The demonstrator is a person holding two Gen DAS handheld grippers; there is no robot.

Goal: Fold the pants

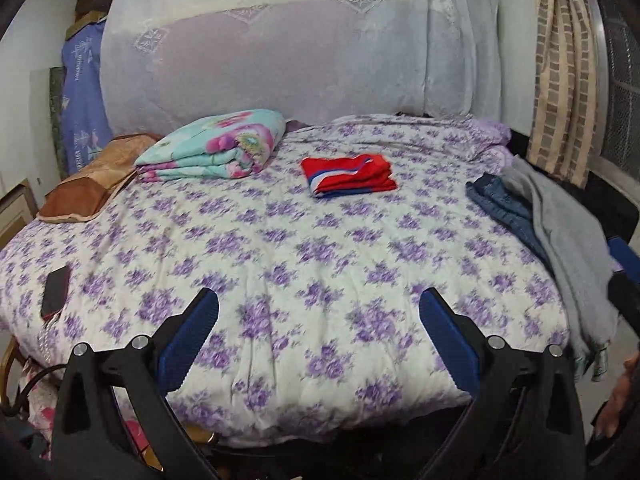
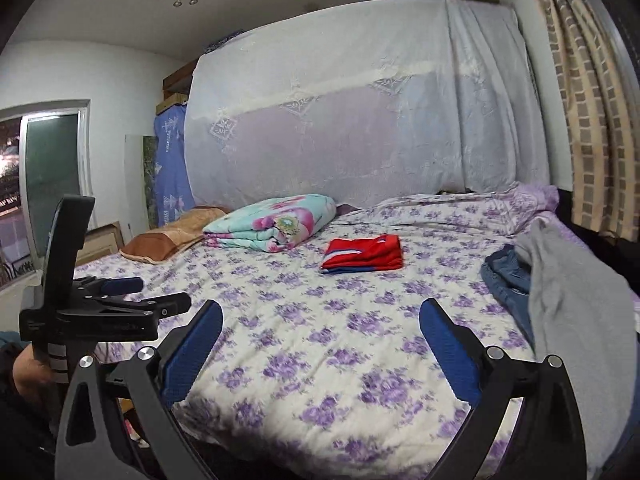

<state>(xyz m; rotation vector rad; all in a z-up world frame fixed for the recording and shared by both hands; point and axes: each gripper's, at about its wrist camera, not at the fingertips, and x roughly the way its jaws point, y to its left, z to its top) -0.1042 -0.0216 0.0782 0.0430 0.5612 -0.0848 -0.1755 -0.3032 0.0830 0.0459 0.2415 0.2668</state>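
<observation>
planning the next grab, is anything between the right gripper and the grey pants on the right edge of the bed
Nothing visible blocks it. The open right gripper hovers over bare purple-flowered bedspread, and the unfolded grey fabric pants lie just to its right, draped partly over blue denim jeans.

A pair of red pants (image 1: 349, 176) lay already folded into a compact, flat rectangle near the middle of the bed, blue and white stripes showing along one edge. At the bed's right edge, a pair of blue denim jeans (image 1: 505, 208) lay crumpled and unfolded, partly covered by grey pants (image 1: 560, 248) draped loosely over them and hanging off the side. In the right wrist view the grey fabric (image 2: 576, 320) stood nearest, the denim (image 2: 507, 280) just behind it.
</observation>
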